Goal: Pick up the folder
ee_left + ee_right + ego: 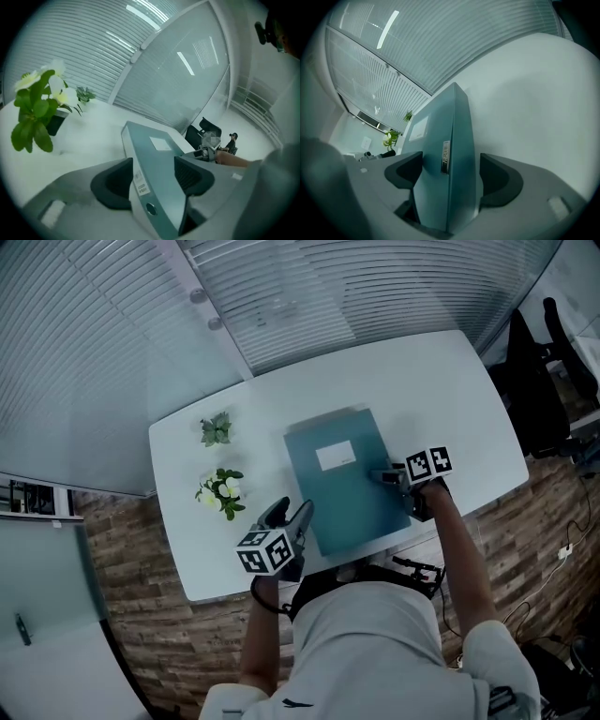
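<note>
A thick teal folder (342,486) with a white label lies on the white table (450,399). My right gripper (387,476) is at its right edge. In the right gripper view the folder's edge (447,159) fills the jaws of the right gripper (451,176), and both dark pads (405,171) lie against it. My left gripper (291,514) is at the folder's near left corner. In the left gripper view the spine (140,183), with its finger hole, stands between the wide-spread jaws of the left gripper (153,180), and I see no pad pressing on it.
A potted plant with white flowers (221,491) (40,110) and a smaller green plant (217,429) stand left of the folder. A glass wall with blinds runs behind the table. A dark office chair (539,381) stands to the right, on a wood floor.
</note>
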Motion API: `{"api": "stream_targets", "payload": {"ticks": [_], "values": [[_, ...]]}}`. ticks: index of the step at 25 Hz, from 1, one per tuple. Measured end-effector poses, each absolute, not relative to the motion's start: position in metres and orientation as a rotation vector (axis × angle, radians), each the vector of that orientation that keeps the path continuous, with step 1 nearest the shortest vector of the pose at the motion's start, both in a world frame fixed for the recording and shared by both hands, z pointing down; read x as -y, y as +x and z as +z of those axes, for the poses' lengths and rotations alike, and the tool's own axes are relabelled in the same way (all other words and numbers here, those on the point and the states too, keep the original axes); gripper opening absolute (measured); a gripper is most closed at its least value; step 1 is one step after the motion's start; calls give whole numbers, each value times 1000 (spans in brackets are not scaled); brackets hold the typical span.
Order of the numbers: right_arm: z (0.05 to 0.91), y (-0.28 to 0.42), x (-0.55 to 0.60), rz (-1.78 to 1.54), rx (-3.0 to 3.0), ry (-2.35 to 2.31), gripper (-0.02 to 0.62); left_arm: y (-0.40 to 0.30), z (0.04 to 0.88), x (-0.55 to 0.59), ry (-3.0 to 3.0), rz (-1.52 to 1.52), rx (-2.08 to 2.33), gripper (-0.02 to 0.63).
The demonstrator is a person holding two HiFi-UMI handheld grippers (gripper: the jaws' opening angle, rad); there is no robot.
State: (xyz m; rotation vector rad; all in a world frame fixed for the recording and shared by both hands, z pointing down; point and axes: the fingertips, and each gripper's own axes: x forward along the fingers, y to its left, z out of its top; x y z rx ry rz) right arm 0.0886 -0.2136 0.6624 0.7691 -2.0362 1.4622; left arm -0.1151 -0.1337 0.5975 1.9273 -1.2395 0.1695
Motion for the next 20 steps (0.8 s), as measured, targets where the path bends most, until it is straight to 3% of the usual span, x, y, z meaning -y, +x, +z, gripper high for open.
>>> {"api": "stream_targets", "payload": {"ticks": [4, 20], "values": [[663, 89, 214, 1463, 2039, 768, 387, -103, 611, 146, 1872, 127, 1141, 347], [663, 94, 216, 1514, 2062, 783, 359, -82, 656, 185, 1751, 111, 1125, 376]]}}
